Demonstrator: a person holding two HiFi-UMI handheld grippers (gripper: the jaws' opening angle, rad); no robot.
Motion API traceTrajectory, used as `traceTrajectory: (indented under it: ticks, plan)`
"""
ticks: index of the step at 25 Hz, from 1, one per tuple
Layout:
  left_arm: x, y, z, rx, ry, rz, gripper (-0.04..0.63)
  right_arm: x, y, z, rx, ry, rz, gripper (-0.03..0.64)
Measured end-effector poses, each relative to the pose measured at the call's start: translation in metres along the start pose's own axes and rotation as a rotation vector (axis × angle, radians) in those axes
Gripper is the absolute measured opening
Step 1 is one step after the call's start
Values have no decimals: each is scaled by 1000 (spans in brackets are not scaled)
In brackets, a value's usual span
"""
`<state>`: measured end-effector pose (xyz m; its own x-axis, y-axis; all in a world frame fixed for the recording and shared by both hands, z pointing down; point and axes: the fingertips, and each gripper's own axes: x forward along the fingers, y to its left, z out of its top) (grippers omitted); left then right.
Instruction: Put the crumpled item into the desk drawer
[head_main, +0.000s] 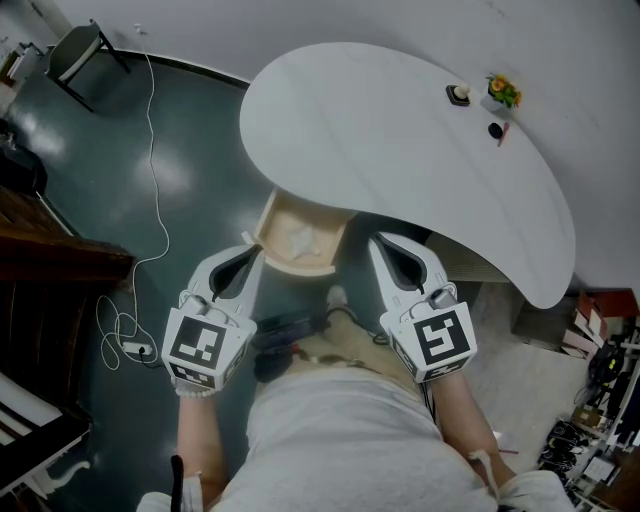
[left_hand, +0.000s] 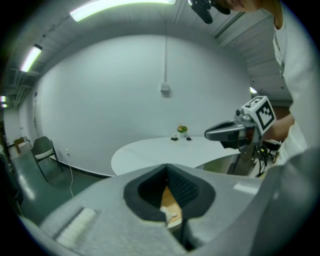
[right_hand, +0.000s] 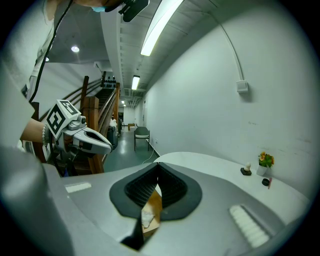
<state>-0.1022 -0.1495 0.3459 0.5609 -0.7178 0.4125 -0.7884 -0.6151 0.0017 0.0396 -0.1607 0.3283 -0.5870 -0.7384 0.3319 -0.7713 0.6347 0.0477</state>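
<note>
The crumpled white paper ball (head_main: 301, 238) lies inside the open light wooden drawer (head_main: 297, 267), under the rim of the big white curved worktop (head_main: 400, 140). So I think the putting-in step is done.

What may be left is to push the drawer shut. For that, the tongs would need to press flat on the drawer's front and slide it in straight.

The left tongs (head_main: 247, 250) have their tips pressed together and hold nothing. The right tongs (head_main: 383, 246) are the same, tips together and empty. Both hang just in front of the drawer and do not touch it.
</note>
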Motion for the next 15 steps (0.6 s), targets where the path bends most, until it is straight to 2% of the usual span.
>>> traceTrajectory:
  ticks: [15]
  plan:
    - [-1,-1,0,-4,-4,-2,-3,-2,1,-1,9,11,-11,5]
